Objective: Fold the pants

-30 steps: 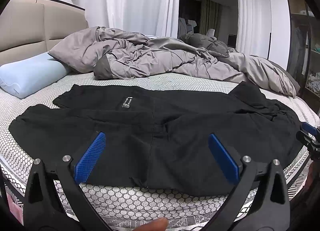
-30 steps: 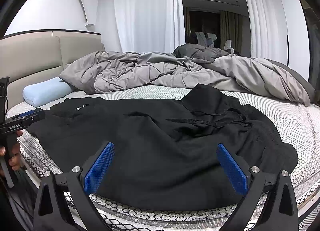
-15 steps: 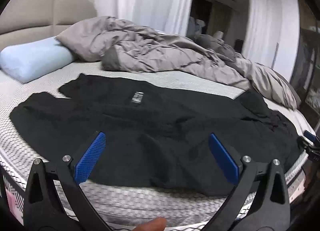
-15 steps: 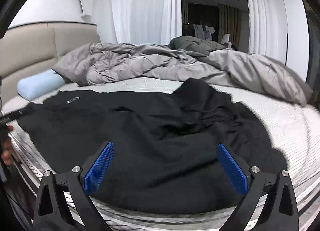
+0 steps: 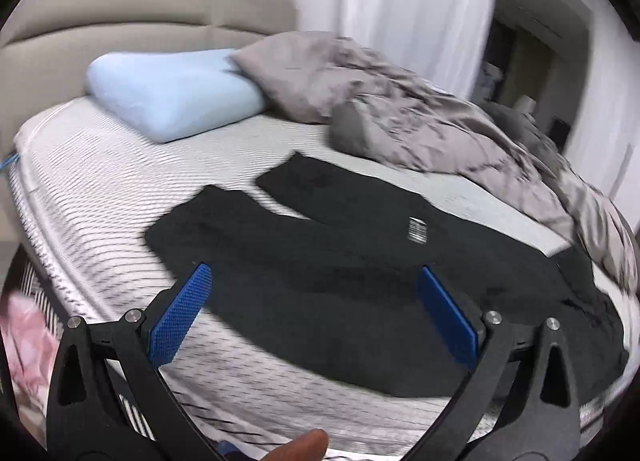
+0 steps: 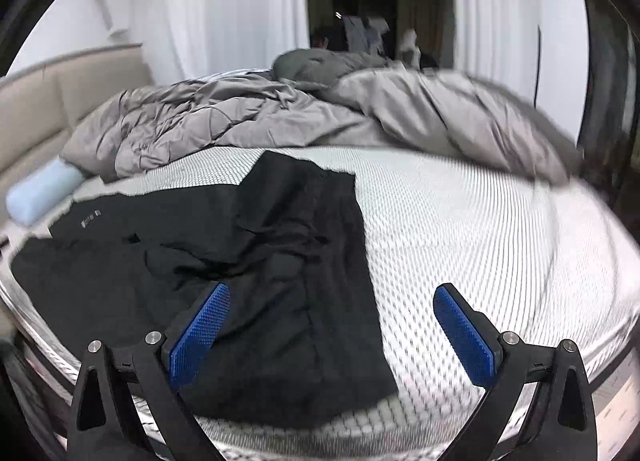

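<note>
Black pants (image 5: 340,261) lie spread across the mattress, leg ends toward the headboard, a small white label (image 5: 417,228) on the far leg. In the right wrist view the same pants (image 6: 224,253) show their rumpled waist end near the bed's front edge. My left gripper (image 5: 314,307) hovers open over the near leg, close to its cuff. Above the waistband's right edge my right gripper (image 6: 330,323) is open too, half over pants and half over bare mattress. Neither holds anything.
A light blue pillow (image 5: 172,93) lies by the beige headboard (image 5: 120,13). A crumpled grey duvet (image 6: 280,113) fills the far side of the bed. The patterned white mattress (image 6: 500,229) is bare to the right of the pants. A fingertip (image 5: 304,449) shows at the bottom.
My left gripper has swung left toward the leg cuffs and pillow. My right gripper has swung right toward the waist end, so bare mattress now fills its right side. Both stay open.
</note>
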`<state>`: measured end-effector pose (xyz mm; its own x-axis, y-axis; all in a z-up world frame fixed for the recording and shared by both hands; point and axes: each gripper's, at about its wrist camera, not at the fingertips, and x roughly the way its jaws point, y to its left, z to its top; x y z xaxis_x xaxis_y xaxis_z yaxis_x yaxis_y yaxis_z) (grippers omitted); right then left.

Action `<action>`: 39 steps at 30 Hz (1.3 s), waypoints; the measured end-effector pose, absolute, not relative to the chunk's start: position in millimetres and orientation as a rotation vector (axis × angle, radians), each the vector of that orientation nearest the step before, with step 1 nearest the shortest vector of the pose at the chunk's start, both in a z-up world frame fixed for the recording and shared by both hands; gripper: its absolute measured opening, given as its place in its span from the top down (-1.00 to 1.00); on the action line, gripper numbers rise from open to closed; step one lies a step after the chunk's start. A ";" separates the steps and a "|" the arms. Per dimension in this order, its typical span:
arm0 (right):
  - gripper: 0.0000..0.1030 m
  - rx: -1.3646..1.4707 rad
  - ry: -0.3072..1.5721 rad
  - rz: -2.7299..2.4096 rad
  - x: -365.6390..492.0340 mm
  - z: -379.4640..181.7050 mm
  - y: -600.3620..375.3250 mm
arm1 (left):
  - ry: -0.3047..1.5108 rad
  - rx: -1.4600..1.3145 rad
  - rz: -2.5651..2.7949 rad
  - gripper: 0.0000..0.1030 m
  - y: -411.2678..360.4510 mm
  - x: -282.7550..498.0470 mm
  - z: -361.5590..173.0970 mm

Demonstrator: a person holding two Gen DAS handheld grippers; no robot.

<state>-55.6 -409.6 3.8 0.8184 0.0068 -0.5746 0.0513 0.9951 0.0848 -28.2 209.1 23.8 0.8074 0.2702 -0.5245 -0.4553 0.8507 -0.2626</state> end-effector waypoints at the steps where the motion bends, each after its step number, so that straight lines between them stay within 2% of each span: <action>1: -1.00 0.122 0.630 -0.016 -58.4 -1.9 -414.6 | 0.500 -0.413 0.421 -0.98 220.6 -31.8 22.1; 4: -0.88 0.181 0.679 -0.017 -65.5 -23.8 -423.8 | 0.528 -0.480 0.473 -0.97 256.8 -48.8 13.7; 7: -0.85 0.297 0.716 0.029 -67.6 -45.0 -430.0 | 0.577 -0.566 0.469 -0.95 287.5 -60.8 -1.0; 9: -0.82 0.367 0.721 0.071 -68.7 -54.3 -428.2 | 0.594 -0.606 0.445 -0.73 300.0 -65.6 -8.8; 10: -0.82 0.386 0.721 0.084 -68.3 -57.0 -425.8 | 0.606 -0.614 0.435 -0.52 302.0 -65.0 -11.2; 11: -0.82 0.393 0.724 0.091 -67.6 -58.7 -423.0 | 0.619 -0.621 0.417 -0.42 306.1 -62.7 -13.9; 15: -0.82 0.437 0.736 0.110 -61.1 -65.9 -418.2 | 0.659 -0.694 0.313 -0.31 316.1 -38.9 -31.6; 18: -0.82 0.461 0.740 0.104 -54.4 -69.3 -416.7 | 0.686 -0.791 0.304 -0.11 325.6 -21.7 -50.3; 19: -0.82 0.476 0.740 0.105 -53.2 -70.0 -417.5 | 0.673 -0.800 0.309 0.15 327.5 -18.9 -53.4; 20: -0.82 0.505 0.745 0.099 -51.4 -72.6 -418.7 | 0.658 -0.804 0.329 0.51 331.5 -16.9 -56.0; 22: -0.82 0.556 0.740 0.099 -48.7 -75.3 -425.9 | 0.624 -0.816 0.350 0.88 340.6 -12.1 -59.3; 23: -0.81 0.578 0.739 0.097 -47.5 -76.3 -427.8 | 0.585 -0.832 0.357 0.96 346.2 -17.0 -59.5; 29: -0.73 0.655 0.687 0.099 -50.6 -74.3 -438.1 | 0.576 -0.800 0.403 0.96 366.2 -25.8 -56.8; 31: -0.62 0.693 0.657 0.098 -48.1 -73.8 -442.9 | 0.594 -0.771 0.408 0.96 362.5 -21.0 -53.6; 32: -0.45 0.707 0.650 0.099 -44.7 -74.4 -444.3 | 0.597 -0.751 0.415 0.96 359.8 -19.9 -53.6; 33: 0.01 0.723 0.649 0.083 -39.6 -75.5 -446.2 | 0.598 -0.742 0.420 0.96 358.4 -25.2 -51.9; 34: 0.14 0.740 0.654 0.073 -34.1 -76.4 -447.2 | 0.596 -0.736 0.424 0.96 355.7 -25.8 -49.5; 36: 0.65 0.724 0.640 0.063 -26.9 -68.3 -449.3 | 0.586 -0.725 0.423 0.96 348.5 -29.5 -43.5; 39: 0.72 0.575 0.624 -0.030 -25.6 -41.0 -451.5 | 0.581 -0.696 0.402 0.96 329.3 -28.1 -34.6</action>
<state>-25.6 -451.5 -41.0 0.8164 0.1421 -0.5597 0.1953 0.8442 0.4992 -28.1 329.3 -34.6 0.7704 0.1533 -0.6189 -0.5254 0.7026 -0.4799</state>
